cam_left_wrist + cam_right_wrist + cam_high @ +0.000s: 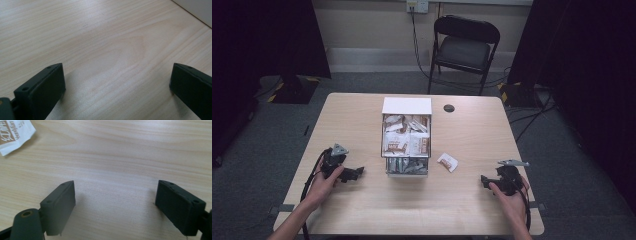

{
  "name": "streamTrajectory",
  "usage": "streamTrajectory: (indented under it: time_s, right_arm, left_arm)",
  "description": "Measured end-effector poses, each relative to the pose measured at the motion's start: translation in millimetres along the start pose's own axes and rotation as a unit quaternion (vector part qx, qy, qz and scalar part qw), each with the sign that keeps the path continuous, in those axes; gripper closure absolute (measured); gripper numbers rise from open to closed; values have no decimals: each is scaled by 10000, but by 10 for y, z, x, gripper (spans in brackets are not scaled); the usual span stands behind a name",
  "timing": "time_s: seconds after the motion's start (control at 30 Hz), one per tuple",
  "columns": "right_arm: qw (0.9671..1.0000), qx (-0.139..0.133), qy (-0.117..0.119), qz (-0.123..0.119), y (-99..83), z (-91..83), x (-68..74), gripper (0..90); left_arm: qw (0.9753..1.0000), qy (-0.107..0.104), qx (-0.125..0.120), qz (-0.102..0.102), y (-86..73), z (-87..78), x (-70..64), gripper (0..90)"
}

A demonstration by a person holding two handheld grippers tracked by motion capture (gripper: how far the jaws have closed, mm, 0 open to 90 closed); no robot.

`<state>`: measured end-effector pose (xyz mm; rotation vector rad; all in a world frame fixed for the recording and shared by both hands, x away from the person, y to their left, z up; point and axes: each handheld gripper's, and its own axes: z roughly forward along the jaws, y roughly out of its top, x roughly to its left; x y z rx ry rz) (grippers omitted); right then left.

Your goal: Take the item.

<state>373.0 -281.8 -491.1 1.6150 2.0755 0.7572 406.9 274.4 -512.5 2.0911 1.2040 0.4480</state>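
A loose packet [447,162] is lying on the table [362,210] just right of the box [406,145], left and a bit farther than the right gripper [486,182], the nearer one. The left gripper [357,173] is resting far off; both are gaping empty.

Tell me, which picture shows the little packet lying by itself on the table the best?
The high view: the whole loose packet lies on the table, right of the box. The right gripper view catches part of it close up, cut off at the corner, printing visible. The left gripper view looks at bare wood.
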Motion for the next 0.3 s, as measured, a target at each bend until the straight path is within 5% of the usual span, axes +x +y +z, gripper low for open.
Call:
streamTrajectory:
  time_s: [0.03,0.3]
  right_arm:
    - [9999,-51,-154,-46,-18,12,30,137]
    - [9987,-464,-203,-21,-100,59,64,83]
  left_arm:
    - [10000,0,-7,-10,0,1,-1,0]
    - [10000,0,1,1,0,0,0,0]
